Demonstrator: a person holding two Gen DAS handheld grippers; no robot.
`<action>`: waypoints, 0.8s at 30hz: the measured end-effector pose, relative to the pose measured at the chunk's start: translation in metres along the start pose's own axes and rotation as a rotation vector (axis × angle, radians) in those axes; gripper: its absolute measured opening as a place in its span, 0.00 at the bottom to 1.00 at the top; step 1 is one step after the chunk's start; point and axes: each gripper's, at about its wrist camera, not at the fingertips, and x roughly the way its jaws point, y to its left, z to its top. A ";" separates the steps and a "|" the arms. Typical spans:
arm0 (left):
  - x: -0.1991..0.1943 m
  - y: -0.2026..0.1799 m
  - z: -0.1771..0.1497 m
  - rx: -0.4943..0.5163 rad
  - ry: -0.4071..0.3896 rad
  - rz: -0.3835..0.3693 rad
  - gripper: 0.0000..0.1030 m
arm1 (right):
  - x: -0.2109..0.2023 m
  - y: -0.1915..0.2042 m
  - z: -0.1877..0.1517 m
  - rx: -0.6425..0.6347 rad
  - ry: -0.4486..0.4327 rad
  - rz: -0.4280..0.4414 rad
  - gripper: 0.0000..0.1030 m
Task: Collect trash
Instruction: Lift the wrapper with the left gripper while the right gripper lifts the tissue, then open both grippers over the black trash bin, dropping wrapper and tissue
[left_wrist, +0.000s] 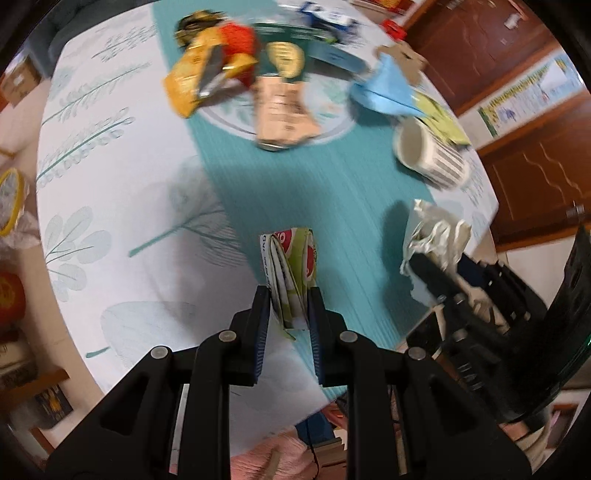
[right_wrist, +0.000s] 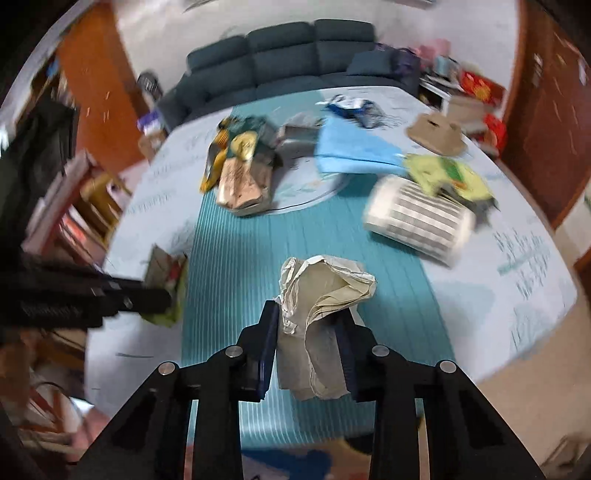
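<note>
My left gripper (left_wrist: 290, 301) is shut on a flattened green and red carton (left_wrist: 291, 266) and holds it above the table. My right gripper (right_wrist: 308, 321) is shut on a crumpled silvery-beige wrapper (right_wrist: 321, 295); it also shows in the left wrist view (left_wrist: 436, 232) at the right. More trash lies farther on the table: a yellow and red snack bag (left_wrist: 207, 74), a tan packet (left_wrist: 282, 110), a blue paper (left_wrist: 384, 88), a yellow-green wrapper (right_wrist: 447, 175) and a striped paper cup (right_wrist: 417, 218) on its side.
The table has a white leaf-print cloth (left_wrist: 110, 155) with a teal runner (right_wrist: 236, 258). A brown cardboard piece (right_wrist: 437, 134) and a blue-white wrapper (right_wrist: 349, 105) lie at the far side. A dark sofa (right_wrist: 288, 51) stands beyond. Wooden cabinets (left_wrist: 517, 122) are at the right.
</note>
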 end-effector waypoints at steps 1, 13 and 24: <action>0.000 -0.008 -0.002 0.021 -0.001 -0.002 0.17 | -0.008 -0.009 -0.003 0.030 -0.006 0.011 0.29; 0.035 -0.157 -0.056 0.355 0.041 -0.040 0.17 | -0.083 -0.133 -0.122 0.405 -0.055 -0.044 0.29; 0.141 -0.262 -0.121 0.526 0.143 -0.002 0.17 | -0.018 -0.217 -0.235 0.661 0.052 -0.107 0.29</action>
